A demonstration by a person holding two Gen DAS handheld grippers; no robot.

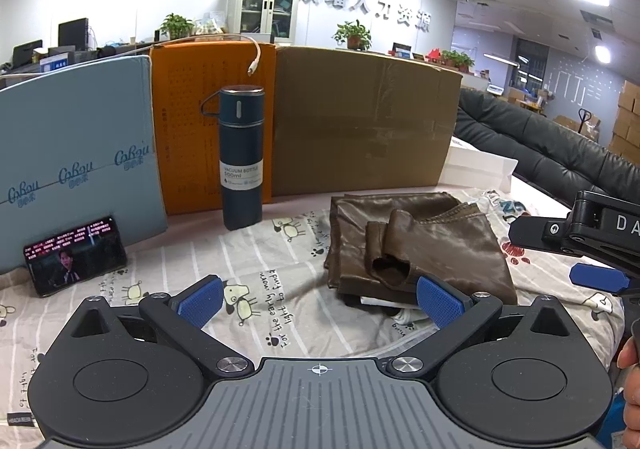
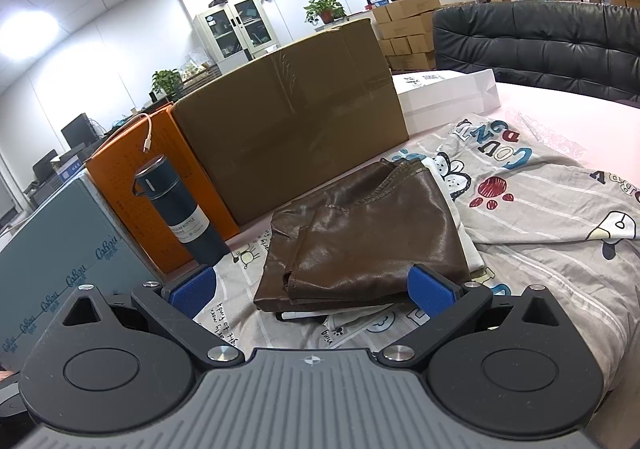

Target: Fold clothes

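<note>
We see the left gripper spread wide, nothing between its pads; the right gripper likewise. The folded brown garment lies at 12 o'clock on the printed sheet. At 10 o'clock stands a closed bottle; boxes behind, contents unseen.

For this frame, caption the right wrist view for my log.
Open right claw faces a folded brown satin garment on a cartoon-print sheet, vacuum bottle at left.

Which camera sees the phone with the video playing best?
The left wrist view. The phone leans against the light blue box there, with its lit screen in full sight. The right wrist view does not show the phone at all, only that blue box's side.
</note>
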